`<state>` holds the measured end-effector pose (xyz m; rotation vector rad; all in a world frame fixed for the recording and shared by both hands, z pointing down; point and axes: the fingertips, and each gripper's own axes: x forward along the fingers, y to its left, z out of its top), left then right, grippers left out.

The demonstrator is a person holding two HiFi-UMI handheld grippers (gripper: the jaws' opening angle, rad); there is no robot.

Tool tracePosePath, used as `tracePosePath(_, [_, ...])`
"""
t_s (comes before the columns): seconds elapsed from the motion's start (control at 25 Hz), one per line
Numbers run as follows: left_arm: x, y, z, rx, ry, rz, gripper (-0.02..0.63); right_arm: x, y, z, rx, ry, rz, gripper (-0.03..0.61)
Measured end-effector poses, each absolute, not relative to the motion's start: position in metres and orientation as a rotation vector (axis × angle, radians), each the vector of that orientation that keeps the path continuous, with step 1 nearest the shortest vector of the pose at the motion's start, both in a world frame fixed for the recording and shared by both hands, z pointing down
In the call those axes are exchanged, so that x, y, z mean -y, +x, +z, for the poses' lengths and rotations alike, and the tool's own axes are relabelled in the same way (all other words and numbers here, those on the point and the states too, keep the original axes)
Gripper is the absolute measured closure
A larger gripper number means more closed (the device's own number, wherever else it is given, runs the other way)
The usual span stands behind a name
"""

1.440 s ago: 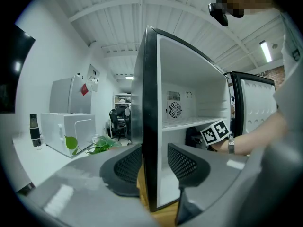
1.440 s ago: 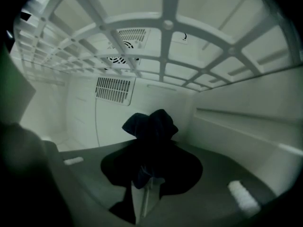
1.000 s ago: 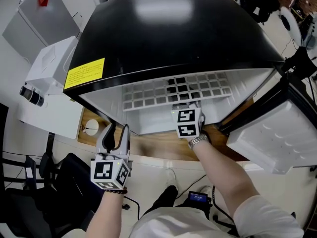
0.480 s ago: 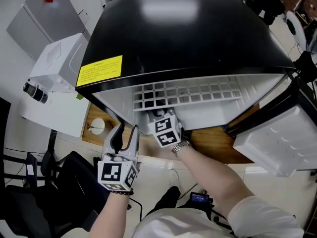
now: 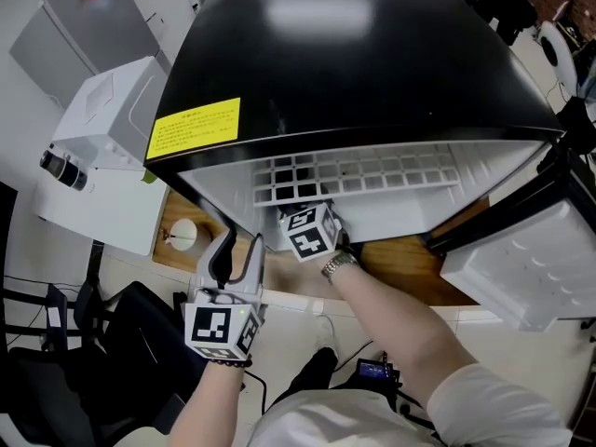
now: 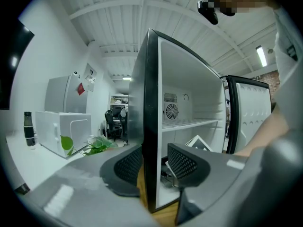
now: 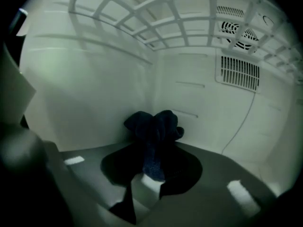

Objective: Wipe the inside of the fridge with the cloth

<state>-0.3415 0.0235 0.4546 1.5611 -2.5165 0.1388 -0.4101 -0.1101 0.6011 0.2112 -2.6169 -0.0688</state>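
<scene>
Cloth (image 7: 154,129): dark blue and bunched. We find it pinched in the right gripper (image 7: 150,169), with its bundle bulging out past the tips. It sits low inside the fridge, straight ahead of the gripper at the corner where two white inner walls meet. We cannot tell whether it touches them.
Right gripper: jaws pressed onto the cloth. We note it reaches into the fridge's lower compartment, with the marker cube at the opening.
Wire shelf (image 5: 354,175): white grid, directly above the right gripper.
Vents (image 7: 239,70): a round grille over a slotted one on the back wall, above and to the right of the right gripper.
Fridge (image 5: 354,54): black outside, white inside. We see its door (image 5: 521,268) standing open, off to the right of the right gripper.
Left gripper (image 5: 240,242): jaws spread, with nothing clamped. We place it outside the fridge, to the left of the right gripper. The fridge's black front edge lines up with the gap ahead of it.
Surface (image 5: 400,264): wood, under the fridge and below the right gripper's wrist.
Yellow label (image 5: 194,125): on the fridge top, beyond the left gripper.
White appliance (image 5: 102,147): beyond the left gripper and to its left.
</scene>
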Motion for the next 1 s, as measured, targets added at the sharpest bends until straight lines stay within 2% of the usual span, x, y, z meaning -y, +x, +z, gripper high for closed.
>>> tracePosePath(1.0, [-0.024, -0.343, 0.456, 2.532, 1.517, 0.15, 0.448, 0.227, -0.317, 0.608, 2.496, 0.51, -0.068, 0.479])
